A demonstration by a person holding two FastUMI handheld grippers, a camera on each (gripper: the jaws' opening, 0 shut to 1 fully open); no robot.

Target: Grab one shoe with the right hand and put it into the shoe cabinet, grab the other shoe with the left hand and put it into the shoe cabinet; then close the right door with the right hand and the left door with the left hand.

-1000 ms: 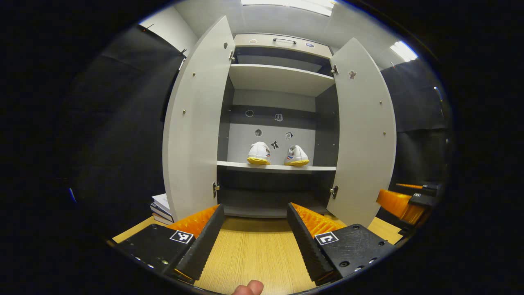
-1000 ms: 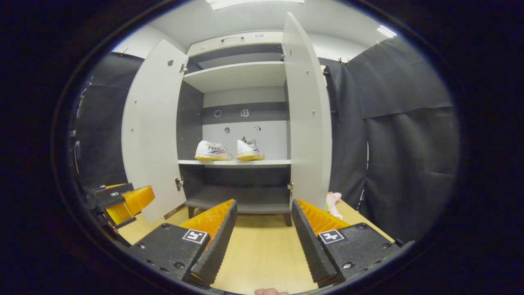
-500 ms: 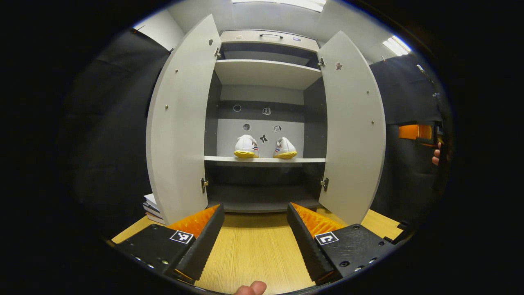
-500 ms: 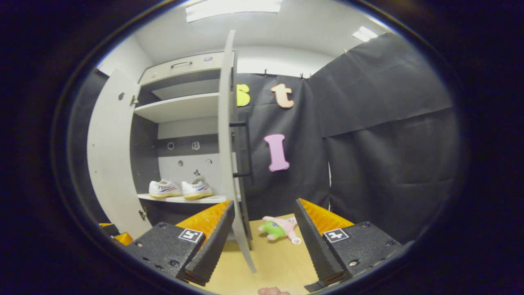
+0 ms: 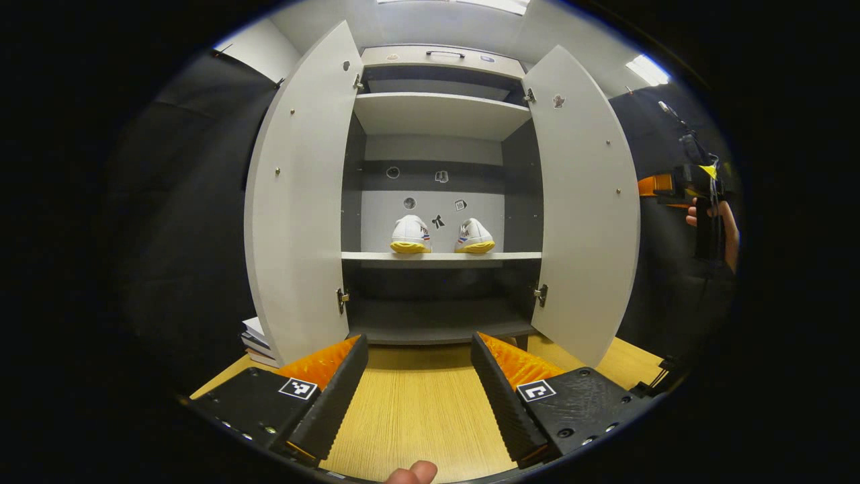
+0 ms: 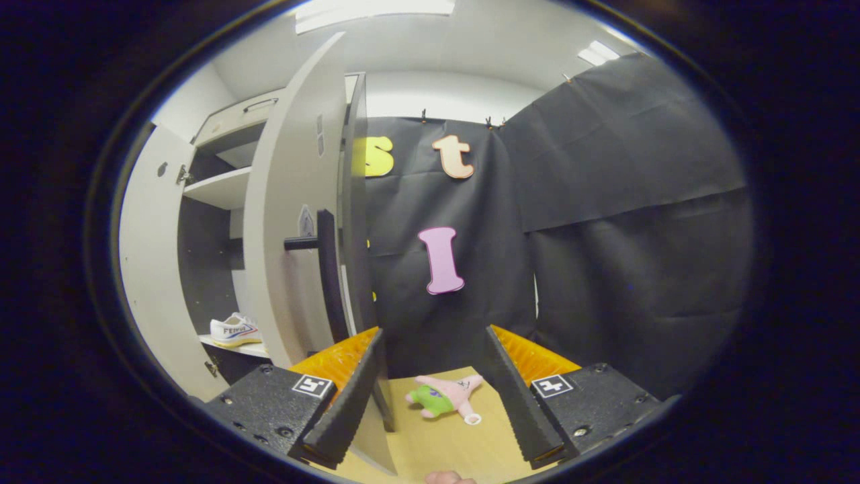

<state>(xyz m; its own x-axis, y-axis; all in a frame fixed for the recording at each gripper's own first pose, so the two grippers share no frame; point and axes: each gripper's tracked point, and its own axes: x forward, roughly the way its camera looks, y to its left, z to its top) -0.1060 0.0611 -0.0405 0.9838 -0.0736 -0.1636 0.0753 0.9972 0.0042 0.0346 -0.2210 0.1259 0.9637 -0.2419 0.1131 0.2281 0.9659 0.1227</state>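
Table [image 5: 416, 410]: wooden, under both grippers.
Shoes [image 5: 410, 235]: paired on cabinet shelf [image 5: 440, 256], ahead of left gripper [image 5: 420, 383].
Left fingers: wide apart, empty.
Right gripper [image 6: 430, 383]: fingers spread, empty, beside right door [image 6: 289, 255], apparently to push it closed.

I count 2 white canvas shoes with yellow soles: 1 on the left [image 5: 410, 235] and 1 on the right [image 5: 474, 236], side by side on the far middle shelf. The tall grey shoe cabinet [image 5: 440, 62] is 1 unit with 2 open grey doors, the left door [image 5: 299, 202] and the right door [image 5: 584, 202]. Inside I make out 3 shelf boards and 5 small stickers on the back panel. There is 1 stack of books [image 5: 256, 336] at the near left, and 1 pink and green plush toy [image 6: 443, 398] on the wooden table.
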